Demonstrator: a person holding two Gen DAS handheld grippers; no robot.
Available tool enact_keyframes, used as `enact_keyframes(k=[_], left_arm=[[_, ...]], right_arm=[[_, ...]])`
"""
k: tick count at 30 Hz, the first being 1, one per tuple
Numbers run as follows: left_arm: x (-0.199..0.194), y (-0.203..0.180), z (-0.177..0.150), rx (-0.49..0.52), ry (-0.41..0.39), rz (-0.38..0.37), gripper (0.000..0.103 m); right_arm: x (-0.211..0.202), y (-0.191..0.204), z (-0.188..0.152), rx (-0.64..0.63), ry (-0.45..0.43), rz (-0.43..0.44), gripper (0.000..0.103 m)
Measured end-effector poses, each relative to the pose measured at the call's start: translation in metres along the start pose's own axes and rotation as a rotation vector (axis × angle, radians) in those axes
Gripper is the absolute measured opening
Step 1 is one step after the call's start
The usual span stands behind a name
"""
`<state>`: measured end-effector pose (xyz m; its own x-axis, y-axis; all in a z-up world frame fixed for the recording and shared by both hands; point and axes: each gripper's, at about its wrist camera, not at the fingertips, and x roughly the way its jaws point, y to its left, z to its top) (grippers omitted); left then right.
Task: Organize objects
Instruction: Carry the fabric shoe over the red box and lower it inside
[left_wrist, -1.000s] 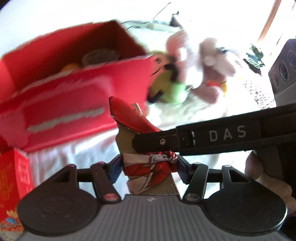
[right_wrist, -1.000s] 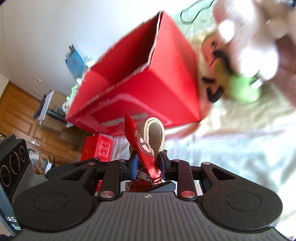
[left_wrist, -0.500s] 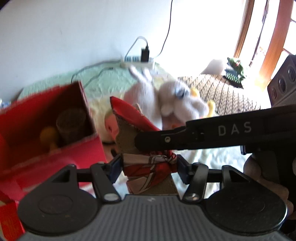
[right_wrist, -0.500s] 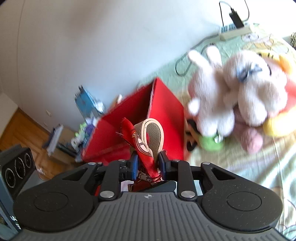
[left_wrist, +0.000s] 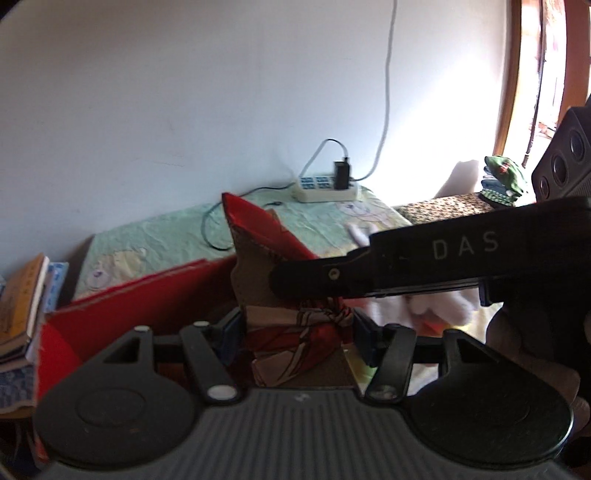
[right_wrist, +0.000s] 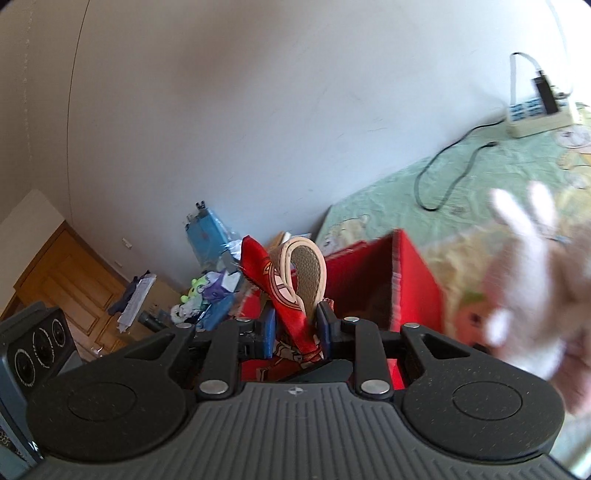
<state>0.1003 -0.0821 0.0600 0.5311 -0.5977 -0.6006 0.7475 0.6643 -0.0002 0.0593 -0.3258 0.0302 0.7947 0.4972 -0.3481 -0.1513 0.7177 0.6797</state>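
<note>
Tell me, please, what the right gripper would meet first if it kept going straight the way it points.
Probably the red box, open just ahead of the right gripper, which is shut on the scarf-wrapped strap; depth is unclear.

White letters "DAS" stand on the right gripper (left_wrist: 436, 266).

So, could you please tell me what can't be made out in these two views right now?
- Left wrist: the red box interior is hidden by its own wall and the left hand-held gripper.
- Left wrist: the right hand-held gripper tips are covered by the scarf-wrapped item.
- Right wrist: the plush toys are motion-blurred and cut off at the right edge.
- Right wrist: the floor clutter is too small to identify.
</note>
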Motion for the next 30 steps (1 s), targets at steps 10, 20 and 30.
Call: enact_keyframes(k=[10, 20, 30], left_arm=[[0.021, 0.101, -0.001, -0.074, 0.083, 0.029, 0.059], [0.078, 0.146, -0.034, -0.123, 0.26, -0.021, 0.059], [0.107, 0.149, -0.04, -0.134, 0.409, -0.039, 0.06]], right_arm=[[0.106, 0.036, 0.012, -0.044, 0.111, -0.006, 0.025], [0.176, 0.02, -0.006, -0.022, 0.251, -0.096, 0.024], [0.196, 0.009, -0.016, 0.026, 0.341, -0.178, 0.024]])
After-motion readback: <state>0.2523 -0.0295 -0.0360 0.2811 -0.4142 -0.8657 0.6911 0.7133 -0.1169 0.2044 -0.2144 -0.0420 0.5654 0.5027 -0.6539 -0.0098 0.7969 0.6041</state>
